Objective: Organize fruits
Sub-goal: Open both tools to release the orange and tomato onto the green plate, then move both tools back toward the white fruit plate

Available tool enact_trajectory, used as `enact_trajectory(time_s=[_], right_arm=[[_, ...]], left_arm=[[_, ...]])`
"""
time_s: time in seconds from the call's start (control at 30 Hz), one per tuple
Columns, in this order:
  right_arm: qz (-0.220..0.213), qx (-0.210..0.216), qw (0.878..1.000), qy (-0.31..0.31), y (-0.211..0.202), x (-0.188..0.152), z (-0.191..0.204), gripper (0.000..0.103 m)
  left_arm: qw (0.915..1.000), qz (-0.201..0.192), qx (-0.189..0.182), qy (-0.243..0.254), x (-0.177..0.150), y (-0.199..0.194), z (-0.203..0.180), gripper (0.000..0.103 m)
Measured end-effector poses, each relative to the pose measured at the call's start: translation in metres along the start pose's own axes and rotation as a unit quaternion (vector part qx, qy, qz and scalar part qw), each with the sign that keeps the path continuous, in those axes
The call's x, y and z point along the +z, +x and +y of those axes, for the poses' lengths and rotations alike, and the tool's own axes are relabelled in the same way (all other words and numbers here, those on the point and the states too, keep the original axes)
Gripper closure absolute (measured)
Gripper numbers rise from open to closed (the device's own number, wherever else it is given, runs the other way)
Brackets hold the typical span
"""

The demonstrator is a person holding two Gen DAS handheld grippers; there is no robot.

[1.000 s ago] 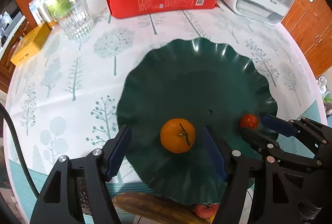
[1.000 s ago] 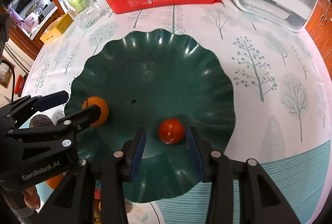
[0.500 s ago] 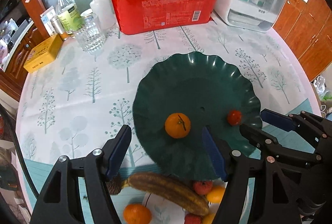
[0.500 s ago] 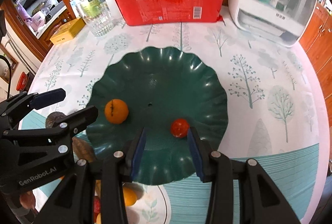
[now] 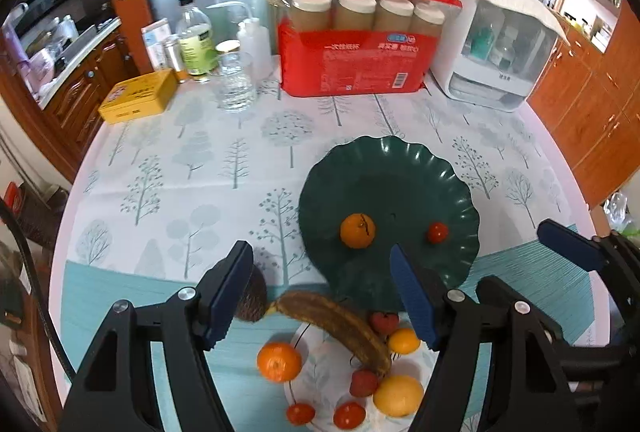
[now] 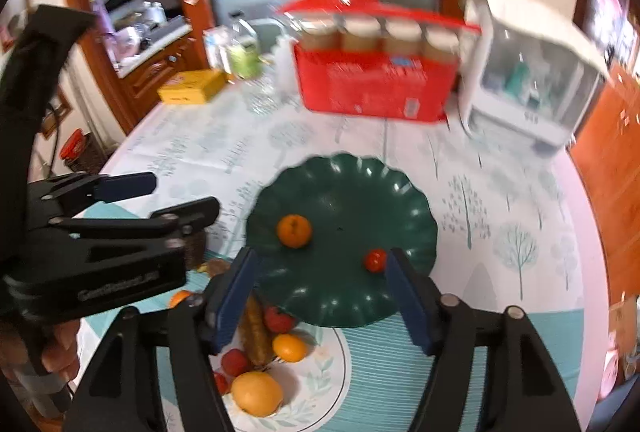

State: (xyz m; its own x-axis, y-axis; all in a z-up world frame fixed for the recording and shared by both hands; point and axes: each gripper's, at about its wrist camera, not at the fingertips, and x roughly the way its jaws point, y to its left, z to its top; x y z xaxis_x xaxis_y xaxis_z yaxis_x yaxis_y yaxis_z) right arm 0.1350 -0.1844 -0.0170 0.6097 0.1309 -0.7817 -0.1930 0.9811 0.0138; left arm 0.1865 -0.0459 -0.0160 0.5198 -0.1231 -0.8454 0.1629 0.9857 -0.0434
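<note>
Hovering over the surface [image 5: 160, 191], left gripper [image 5: 320, 292] and right gripper [image 6: 316, 292] fingers apart and empty, right's just widened, orange [image 5: 357, 230] and tomato [image 5: 437, 232] on green plate [image 5: 400, 167] centre frame, banana [image 5: 340, 328] across white plate [image 6: 320, 384] at bottom, red package [image 5: 352, 67] upper centre.

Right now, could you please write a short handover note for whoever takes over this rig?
Left gripper: open, empty.
Right gripper: jaws just opened, nothing between them.
Done: one orange and one cherry tomato lie apart on the green scalloped plate.
Left: the white floral plate holds a browned banana, more oranges, cherry tomatoes and small red fruits. Another orange sits at its rim; a dark round fruit sits on the tablecloth.
</note>
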Motion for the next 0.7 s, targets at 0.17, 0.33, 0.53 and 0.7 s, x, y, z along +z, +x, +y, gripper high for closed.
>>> enact_trajectory(time_s=[0.17, 0.33, 0.53, 0.7], right_arm=[[-0.020, -0.001, 1.000, -0.011, -0.026, -0.011, 0.019, 0.033], [-0.023, 0.014, 1.000, -0.014, -0.040, -0.027, 0.029, 0.033], [-0.026, 0.011, 0.999, -0.028, -0.049, -0.044, 0.040, 0.033], [-0.013, 0.025, 0.999, -0.023, -0.044, -0.059, 0.043, 0.033]], left_arm=[[0.9998, -0.012, 0.011, -0.011, -0.018, -0.026, 0.008, 0.033], [0.9990, -0.035, 0.020, -0.017, -0.041, -0.054, 0.018, 0.028], [0.9975, -0.052, 0.037, -0.031, -0.070, -0.075, 0.033, 0.024], [0.9978, -0.038, 0.036, -0.040, -0.093, -0.073, 0.044, 0.020]])
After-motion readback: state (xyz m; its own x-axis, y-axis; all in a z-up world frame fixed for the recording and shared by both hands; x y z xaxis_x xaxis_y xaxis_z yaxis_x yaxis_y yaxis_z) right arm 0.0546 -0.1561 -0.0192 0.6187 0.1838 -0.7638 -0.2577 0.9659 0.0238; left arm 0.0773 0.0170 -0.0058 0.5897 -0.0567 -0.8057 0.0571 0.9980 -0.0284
